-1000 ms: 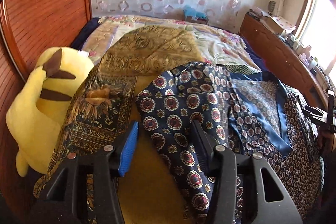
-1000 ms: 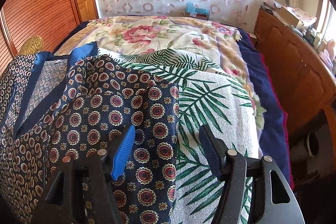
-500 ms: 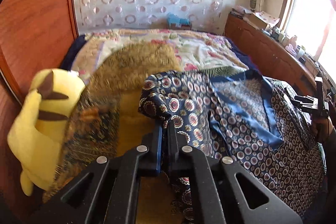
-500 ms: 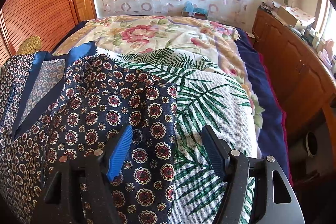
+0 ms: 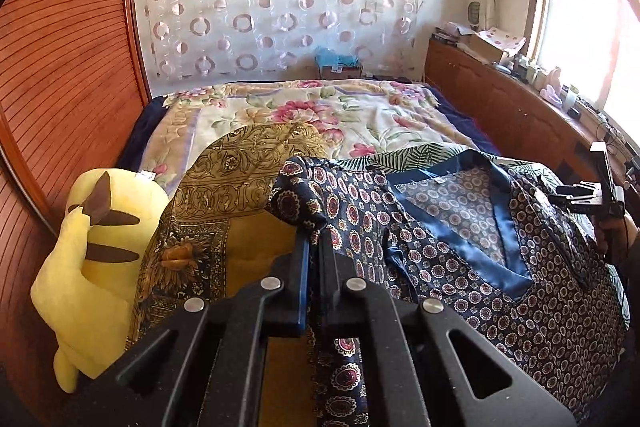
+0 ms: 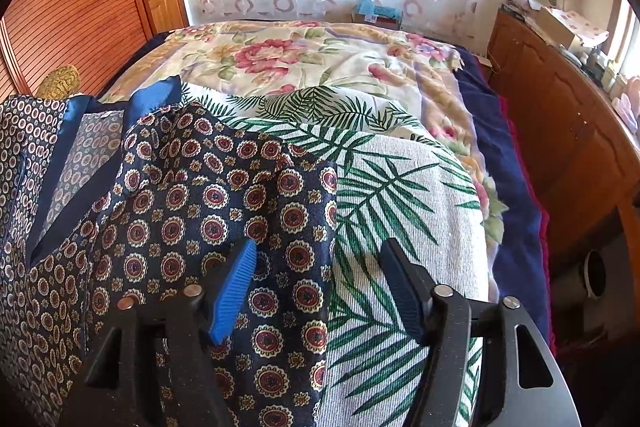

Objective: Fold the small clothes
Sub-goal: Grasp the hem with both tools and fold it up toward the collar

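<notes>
A navy satin shirt [image 5: 460,227] with a red and gold medallion print and a blue collar lies spread on the bed. My left gripper [image 5: 314,239] is shut on the shirt's left sleeve and holds it lifted off the bed. The shirt's right sleeve [image 6: 224,211] lies flat in the right wrist view. My right gripper [image 6: 320,255] is open just above that sleeve's outer edge, with one finger over the sleeve and the other over the palm-leaf blanket [image 6: 400,203]. The right gripper also shows in the left wrist view [image 5: 596,195] at the far right.
A yellow plush toy [image 5: 96,263] lies at the left by the wooden wall. A gold patterned cloth [image 5: 224,195] lies under the left sleeve. A floral quilt [image 6: 304,59] covers the far bed. A wooden cabinet [image 6: 568,131] runs along the right.
My left gripper closed on the left sleeve and lifted it up. My right gripper stayed open and barely moved over the right sleeve.
</notes>
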Motion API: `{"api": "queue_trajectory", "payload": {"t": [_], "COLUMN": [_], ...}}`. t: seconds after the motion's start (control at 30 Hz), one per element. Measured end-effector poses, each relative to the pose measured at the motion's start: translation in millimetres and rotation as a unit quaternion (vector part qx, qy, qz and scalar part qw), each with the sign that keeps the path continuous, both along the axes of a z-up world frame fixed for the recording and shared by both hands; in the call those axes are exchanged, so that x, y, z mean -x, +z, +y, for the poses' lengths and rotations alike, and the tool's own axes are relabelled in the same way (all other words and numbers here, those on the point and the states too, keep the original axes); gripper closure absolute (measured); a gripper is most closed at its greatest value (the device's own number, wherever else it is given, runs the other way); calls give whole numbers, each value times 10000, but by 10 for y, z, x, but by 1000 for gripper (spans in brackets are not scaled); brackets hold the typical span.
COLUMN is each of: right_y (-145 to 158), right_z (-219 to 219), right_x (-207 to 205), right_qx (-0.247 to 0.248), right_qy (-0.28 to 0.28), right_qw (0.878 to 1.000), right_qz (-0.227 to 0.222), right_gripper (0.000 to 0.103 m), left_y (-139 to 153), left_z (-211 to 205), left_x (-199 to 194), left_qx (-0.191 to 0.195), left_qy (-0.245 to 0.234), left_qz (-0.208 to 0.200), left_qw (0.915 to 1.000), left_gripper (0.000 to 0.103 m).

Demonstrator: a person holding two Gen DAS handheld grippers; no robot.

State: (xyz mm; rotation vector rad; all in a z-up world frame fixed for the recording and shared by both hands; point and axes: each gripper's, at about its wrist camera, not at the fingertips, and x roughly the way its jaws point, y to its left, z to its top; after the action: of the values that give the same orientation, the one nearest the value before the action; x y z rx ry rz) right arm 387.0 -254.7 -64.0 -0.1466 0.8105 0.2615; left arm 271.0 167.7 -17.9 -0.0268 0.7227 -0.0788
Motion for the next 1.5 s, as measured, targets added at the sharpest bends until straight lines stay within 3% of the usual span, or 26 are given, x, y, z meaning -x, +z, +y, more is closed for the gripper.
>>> {"api": "queue_trajectory", "payload": {"t": [0.07,0.2,0.33,0.37,0.47,0.63,0.8,1.03,1.3,1.5], "right_y": [10,5,8,8,18,257,583,720,389,-45], "right_z": [-5,22,63,90,152,174,126,-3,-325,-569], "right_x": [-22,-19,8,25,68,312,878,1835,2838,3610], "right_qx": [9,-20,-47,-3,181,177,-162,-535,-787,-941], "right_qy": [-101,-100,85,143,163,-8,-12,-9,-117,-312], "right_qw": [9999,9999,10000,9999,9997,9977,9924,9834,9820,9866], "right_qz": [-12,-32,-5,-7,-71,-651,-1221,-1732,-1715,-1293], "right_gripper": [52,62,97,99,101,101,101,101,102,101], "left_y": [0,5,8,28,102,298,498,516,212,-190], "left_z": [-23,-46,-74,-96,-178,-296,-318,-242,-102,73], "left_x": [10,26,43,66,154,420,806,1345,2147,2655], "left_qx": [0,-30,-38,-20,-71,-86,-45,-79,9,340], "left_qy": [1,-2,-44,-74,-102,-173,-174,-173,62,296], "left_qz": [1,-8,-21,-57,-141,-465,-851,-1018,-1002,-590], "left_qw": [10000,10000,10000,10000,9998,9987,9962,9946,9949,9972], "left_gripper": [98,98,98,99,99,99,99,99,99,99]}}
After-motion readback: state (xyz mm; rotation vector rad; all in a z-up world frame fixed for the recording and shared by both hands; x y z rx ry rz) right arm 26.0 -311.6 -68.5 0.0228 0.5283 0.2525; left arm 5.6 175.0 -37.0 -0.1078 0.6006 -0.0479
